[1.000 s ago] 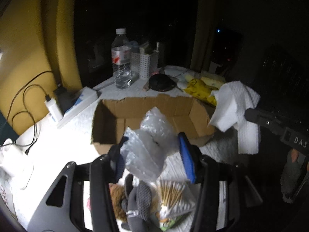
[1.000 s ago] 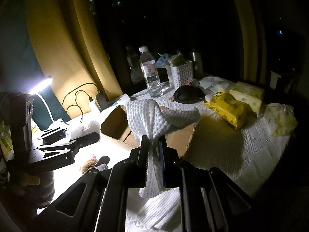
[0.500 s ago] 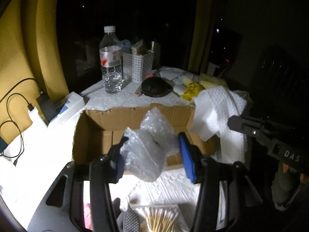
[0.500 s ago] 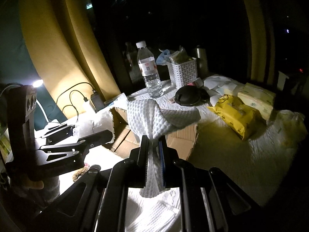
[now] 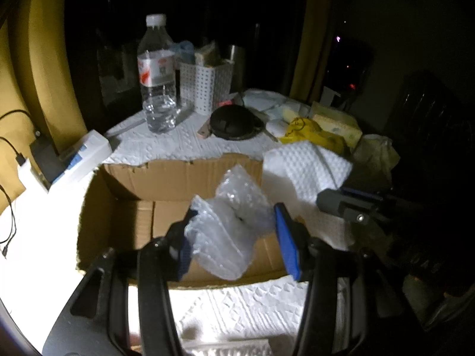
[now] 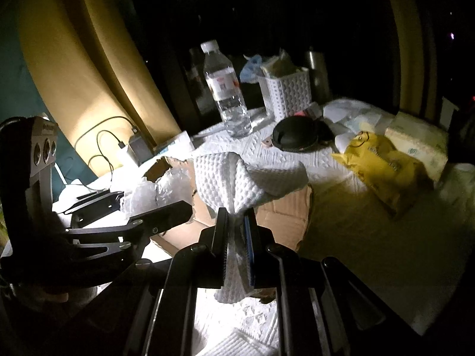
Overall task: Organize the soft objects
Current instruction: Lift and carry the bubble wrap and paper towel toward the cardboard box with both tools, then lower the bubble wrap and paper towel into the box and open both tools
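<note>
Left wrist view looks into the cardboard box (image 5: pixel 133 222), where the left gripper (image 5: pixel 234 231) pinches crumpled bubble wrap (image 5: pixel 225 231) over it. Only the right wrist view shows the right gripper (image 6: pixel 236 237) clamping a white towel (image 6: pixel 234 184), bunched upright beside the box.

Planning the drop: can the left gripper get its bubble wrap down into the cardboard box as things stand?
Probably yes. The left gripper holds the bubble wrap right over the cardboard box, whose top is open and looks empty. The white cloth in the right gripper hangs beside it, not across.
</note>
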Available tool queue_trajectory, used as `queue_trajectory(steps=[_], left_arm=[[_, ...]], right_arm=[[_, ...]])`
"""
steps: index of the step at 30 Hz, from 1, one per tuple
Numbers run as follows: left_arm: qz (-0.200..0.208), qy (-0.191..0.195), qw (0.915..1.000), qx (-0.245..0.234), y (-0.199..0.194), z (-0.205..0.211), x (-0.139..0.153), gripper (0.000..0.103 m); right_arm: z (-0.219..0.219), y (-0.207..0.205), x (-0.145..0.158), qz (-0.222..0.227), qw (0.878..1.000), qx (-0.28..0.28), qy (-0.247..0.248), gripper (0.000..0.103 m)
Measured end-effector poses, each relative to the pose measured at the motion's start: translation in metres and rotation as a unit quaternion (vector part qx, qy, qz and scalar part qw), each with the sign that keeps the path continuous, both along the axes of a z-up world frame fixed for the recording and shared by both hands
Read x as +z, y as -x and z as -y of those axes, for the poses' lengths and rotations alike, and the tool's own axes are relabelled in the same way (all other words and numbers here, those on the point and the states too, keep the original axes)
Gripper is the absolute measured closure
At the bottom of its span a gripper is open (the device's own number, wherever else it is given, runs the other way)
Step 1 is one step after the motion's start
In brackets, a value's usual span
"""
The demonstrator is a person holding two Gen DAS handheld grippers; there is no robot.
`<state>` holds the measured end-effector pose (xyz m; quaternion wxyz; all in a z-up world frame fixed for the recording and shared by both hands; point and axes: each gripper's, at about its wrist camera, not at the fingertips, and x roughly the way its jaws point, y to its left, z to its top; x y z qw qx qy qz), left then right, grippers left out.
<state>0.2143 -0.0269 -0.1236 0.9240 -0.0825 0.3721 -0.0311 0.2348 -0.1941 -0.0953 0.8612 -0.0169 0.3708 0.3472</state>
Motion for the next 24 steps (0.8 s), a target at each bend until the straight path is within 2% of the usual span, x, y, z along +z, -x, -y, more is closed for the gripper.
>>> queue_trajectory(steps=[8, 15, 17, 19, 21, 24], left_arm=[[-0.031, 0.019, 0.9993, -0.004, -0.016, 0.004, -0.025, 0.053], [-0.04, 0.019, 0.999, -0.009, -0.02, 0.007, -0.031, 0.053], [-0.046, 0.019, 0.9987, -0.009, -0.022, 0.008, -0.032, 0.053], [-0.049, 0.017, 0.9986, -0.01, -0.024, 0.01, -0.034, 0.052], [-0.053, 0.015, 0.9984, -0.012, -0.025, 0.011, -0.034, 0.052], [-0.061, 0.01, 0.9979, -0.02, -0.028, 0.016, -0.037, 0.052]], right_arm=[[0.001, -0.01, -0.035, -0.038, 0.999, 0.001, 0.009, 0.092], [0.0, -0.005, -0.044, -0.044, 0.999, 0.014, 0.027, 0.09], [0.001, -0.001, -0.04, -0.034, 0.999, 0.016, 0.034, 0.085], [0.004, 0.003, -0.036, -0.027, 0.999, 0.018, 0.034, 0.064], [0.009, 0.006, -0.031, -0.023, 0.999, 0.013, 0.031, 0.058], [0.013, 0.009, -0.023, -0.012, 0.999, 0.005, 0.032, 0.058]])
